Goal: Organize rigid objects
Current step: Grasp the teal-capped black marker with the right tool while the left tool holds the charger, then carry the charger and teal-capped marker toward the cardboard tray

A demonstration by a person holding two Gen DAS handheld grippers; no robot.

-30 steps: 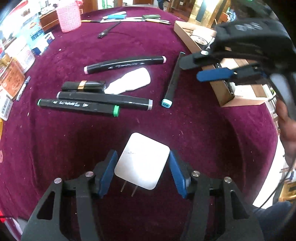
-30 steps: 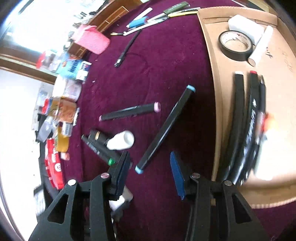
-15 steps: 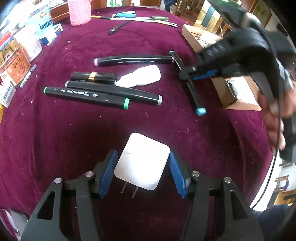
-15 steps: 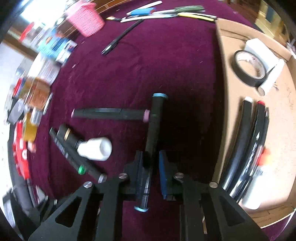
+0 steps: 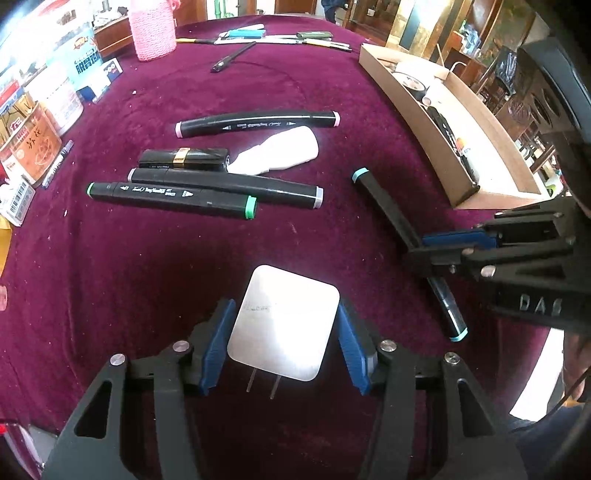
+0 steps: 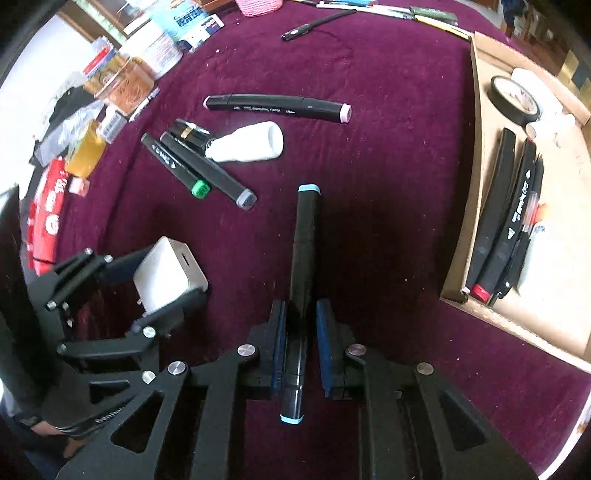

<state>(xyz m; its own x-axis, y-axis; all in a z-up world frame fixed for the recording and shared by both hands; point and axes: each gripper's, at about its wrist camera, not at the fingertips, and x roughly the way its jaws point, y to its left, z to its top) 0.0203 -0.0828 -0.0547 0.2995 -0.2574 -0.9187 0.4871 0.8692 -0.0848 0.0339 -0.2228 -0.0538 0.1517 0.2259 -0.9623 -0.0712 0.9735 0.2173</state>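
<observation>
My left gripper [image 5: 282, 332] is shut on a white plug adapter [image 5: 283, 328], prongs toward the camera, held above the purple table; it also shows in the right wrist view [image 6: 168, 275]. My right gripper [image 6: 300, 332] is shut on a black marker with light-blue caps [image 6: 304, 258], held lengthwise between the fingers; the marker shows in the left wrist view [image 5: 384, 210]. Three black markers [image 5: 258, 123] [image 5: 225, 186] [image 5: 170, 195], a black-and-gold tube [image 5: 183, 158] and a white bottle [image 5: 277, 155] lie mid-table.
A cardboard tray [image 6: 476, 155] at the right holds black markers [image 6: 495, 218], a tape roll [image 6: 513, 98] and white items. Pens [image 5: 280, 37] and a pink holder [image 5: 153, 29] lie at the far edge. Boxes and jars [image 5: 33, 122] crowd the left edge.
My right gripper closed on the blue-capped marker, turned it and drew it toward the near right. My left gripper kept hold of the adapter.
</observation>
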